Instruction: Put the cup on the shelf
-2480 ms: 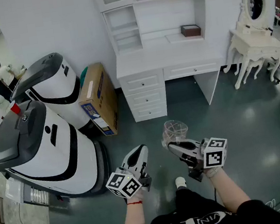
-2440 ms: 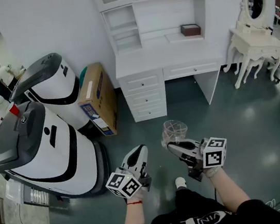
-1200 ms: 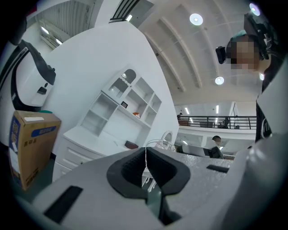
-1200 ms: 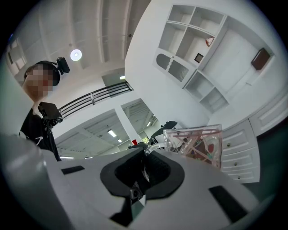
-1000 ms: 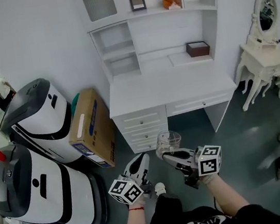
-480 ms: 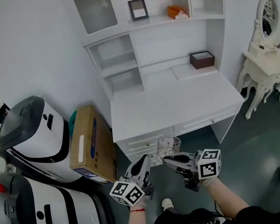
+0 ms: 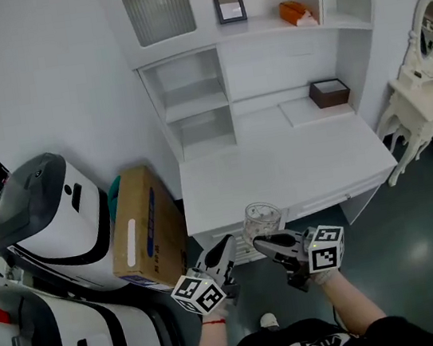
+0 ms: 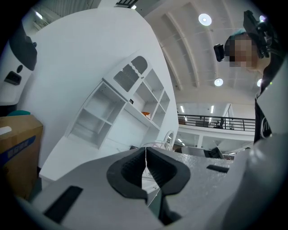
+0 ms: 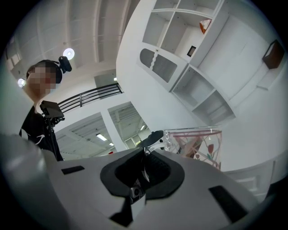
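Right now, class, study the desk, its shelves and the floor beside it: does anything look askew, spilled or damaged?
Nothing looks spilled or damaged. The only oddity is a cardboard box standing on the floor between the white desk and a white machine. The right gripper holds the cup upright.

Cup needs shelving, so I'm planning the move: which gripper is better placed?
Right. The right gripper is shut on the cup, facing the white shelf unit; the left gripper is shut and empty.
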